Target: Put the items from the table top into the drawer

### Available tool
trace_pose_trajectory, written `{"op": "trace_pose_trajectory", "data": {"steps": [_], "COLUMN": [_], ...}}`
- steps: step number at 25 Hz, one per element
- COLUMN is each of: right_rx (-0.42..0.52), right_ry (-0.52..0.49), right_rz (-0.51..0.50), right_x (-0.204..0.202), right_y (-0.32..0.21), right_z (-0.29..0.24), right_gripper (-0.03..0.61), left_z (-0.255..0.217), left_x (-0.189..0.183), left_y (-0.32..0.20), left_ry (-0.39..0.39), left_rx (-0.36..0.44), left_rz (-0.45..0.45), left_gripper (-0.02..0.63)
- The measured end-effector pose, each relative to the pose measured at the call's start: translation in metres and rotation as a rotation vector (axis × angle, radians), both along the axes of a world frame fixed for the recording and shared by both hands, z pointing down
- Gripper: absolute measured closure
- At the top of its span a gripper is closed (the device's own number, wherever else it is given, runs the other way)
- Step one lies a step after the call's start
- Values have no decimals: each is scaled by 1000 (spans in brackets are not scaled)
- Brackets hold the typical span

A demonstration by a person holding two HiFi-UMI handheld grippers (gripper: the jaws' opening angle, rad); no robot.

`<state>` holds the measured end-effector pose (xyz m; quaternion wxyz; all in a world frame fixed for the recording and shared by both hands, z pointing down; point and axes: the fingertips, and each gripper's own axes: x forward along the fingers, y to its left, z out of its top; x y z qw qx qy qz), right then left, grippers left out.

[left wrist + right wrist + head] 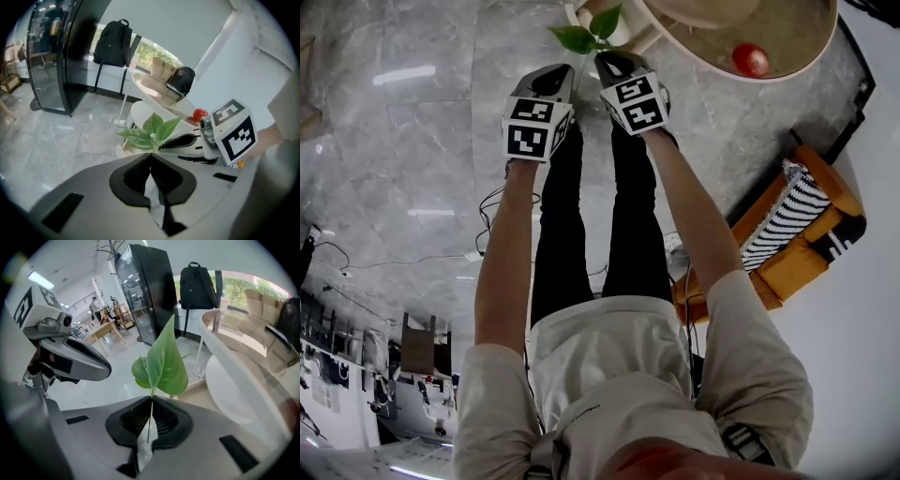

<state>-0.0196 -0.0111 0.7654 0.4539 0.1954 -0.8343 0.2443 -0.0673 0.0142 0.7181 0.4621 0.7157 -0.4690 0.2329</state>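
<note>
Glossy marble-look floor (412,141); leaves (161,364) (smooth, waxy).

In the head view we lose the desk (792,42) past the top edge. The leafy sprig (586,36) shows only its leaves; its stem is hidden under the right hand-held gripper (615,62). From above we cannot tell how its jaws, or those of the left hand-held gripper (551,75), stand. The orange armchair (811,248) sits partly behind the right forearm (698,216). In the left gripper view the red round thing (200,114) is too small to name. In the right gripper view the far figures (96,305) are too small to make out.
</note>
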Motion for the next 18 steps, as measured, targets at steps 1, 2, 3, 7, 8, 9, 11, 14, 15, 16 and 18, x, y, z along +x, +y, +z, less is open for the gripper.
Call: {"op": "trace_pose_trajectory", "data": {"steps": [1, 2, 3, 7, 8, 9, 11, 14, 15, 16, 18], "right_rx": [-22, -45, -68, -153, -170, -183, -181, -101, -74, -55, -43], "right_ry": [13, 26, 39, 66, 64, 61, 67, 75, 56, 32, 1], "right_rz": [27, 63, 107, 308, 357, 399, 465, 568, 601, 626, 648], "right_x": [7, 15, 26, 77, 87, 95, 107, 118, 117, 115, 109], "right_y": [5, 9, 11, 17, 16, 12, 2, -20, -28, -34, -38], "right_z": [18, 36, 52, 102, 112, 122, 138, 150, 151, 150, 146], "right_gripper": [537, 537, 537, 537, 537, 537, 537, 537, 535, 526, 397], "left_z": [13, 25, 36, 69, 76, 81, 91, 106, 109, 109, 104], "left_x": [0, 2, 4, 25, 30, 34, 41, 52, 55, 58, 64], "left_y": [5, 10, 14, 29, 31, 31, 30, 29, 27, 25, 20], "left_ry": [0, 1, 3, 7, 7, 8, 15, 31, 35, 38, 43], "left_rx": [-12, -22, -30, -50, -54, -55, -53, -60, -61, -58, -43], "left_rz": [9, 16, 22, 58, 67, 71, 70, 63, 63, 64, 68], "left_gripper": [592, 592, 592, 592, 592, 592, 592, 592, 592, 592, 592]}}
